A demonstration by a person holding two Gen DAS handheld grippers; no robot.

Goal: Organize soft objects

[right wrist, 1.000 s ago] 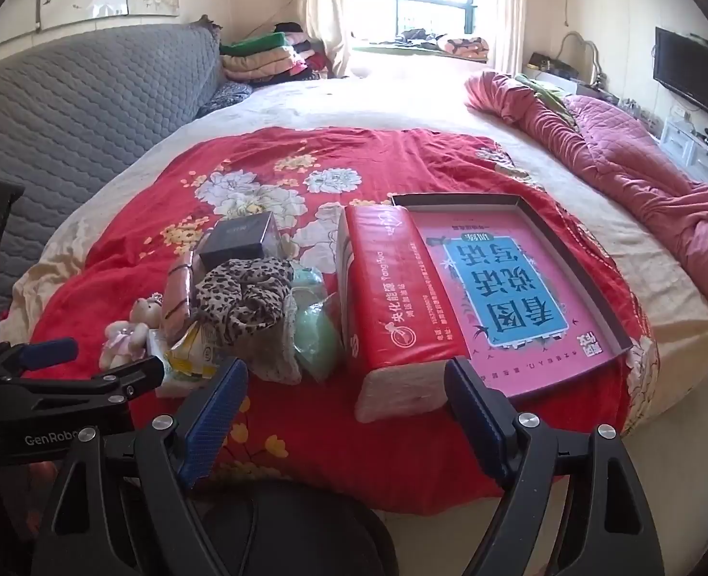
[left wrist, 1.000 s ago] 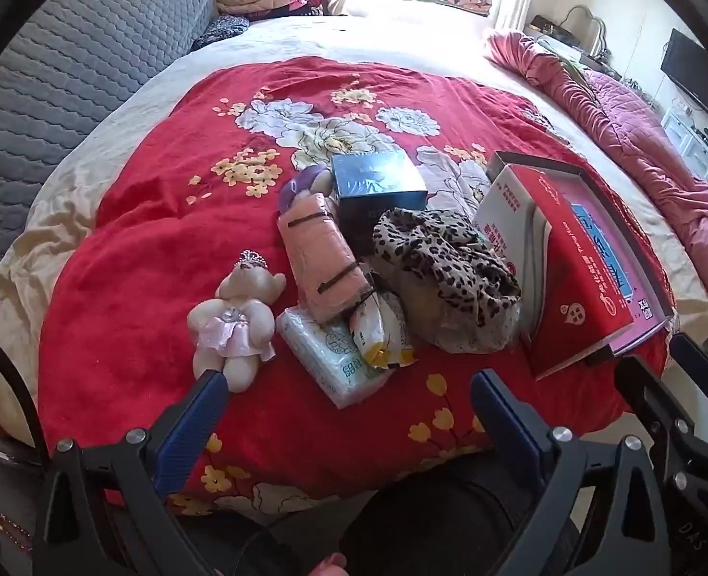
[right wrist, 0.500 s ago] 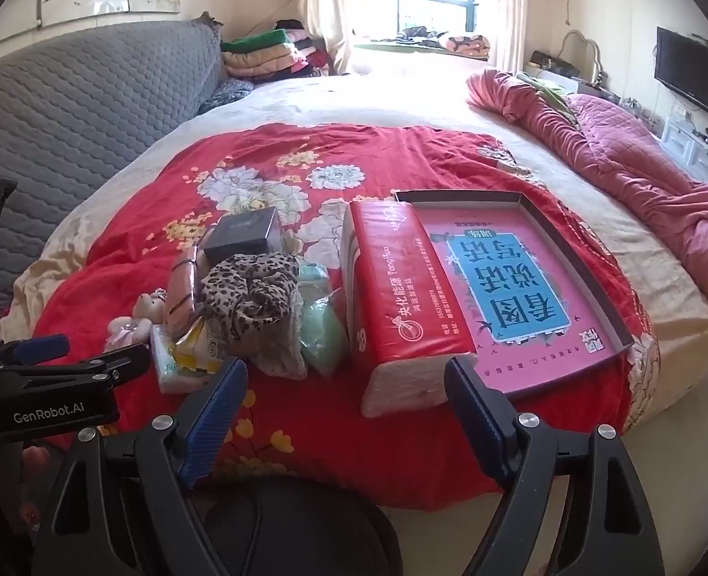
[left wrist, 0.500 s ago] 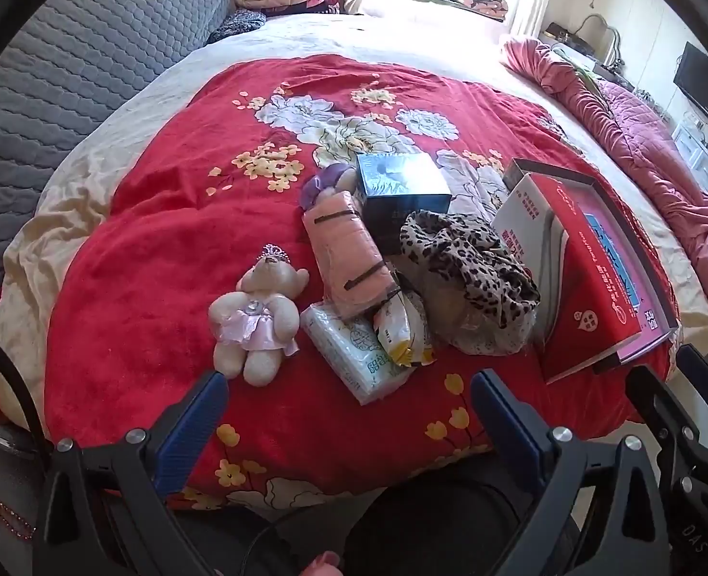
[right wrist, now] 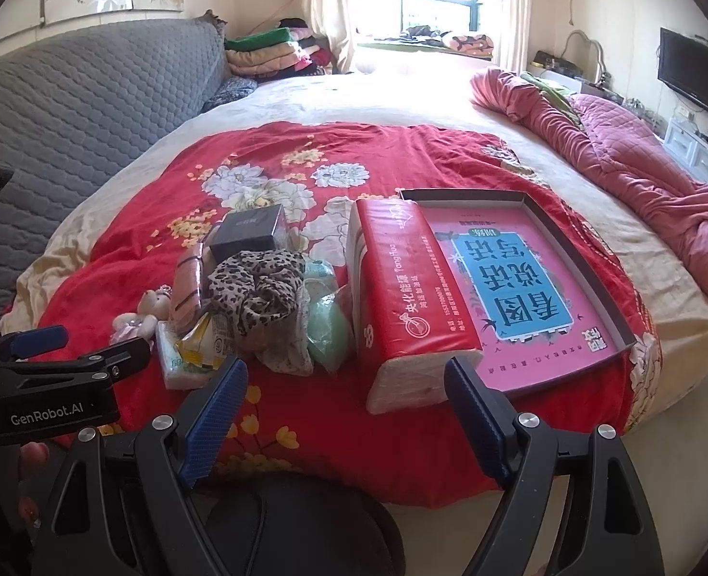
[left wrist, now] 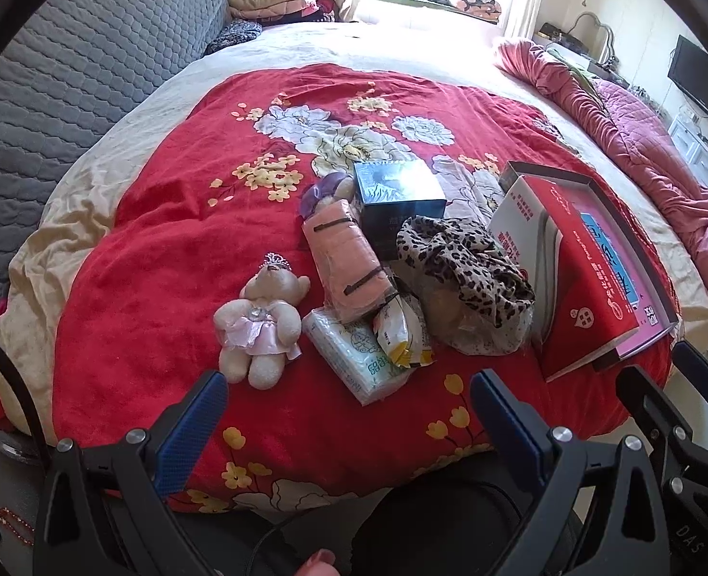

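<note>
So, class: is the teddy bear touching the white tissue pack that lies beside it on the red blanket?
Apart. In the left wrist view a strip of red blanket shows between the teddy bear and the tissue pack.

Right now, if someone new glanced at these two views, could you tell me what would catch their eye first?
Probably the red floral blanket covering the near part of the bed, with a huddle of small things in its middle: a teddy bear in a pink dress at the left edge and a leopard-print cloth heaped beside a dark box. To the right, a big red tissue pack lies in a shallow tray with a pink printed bottom.
</note>
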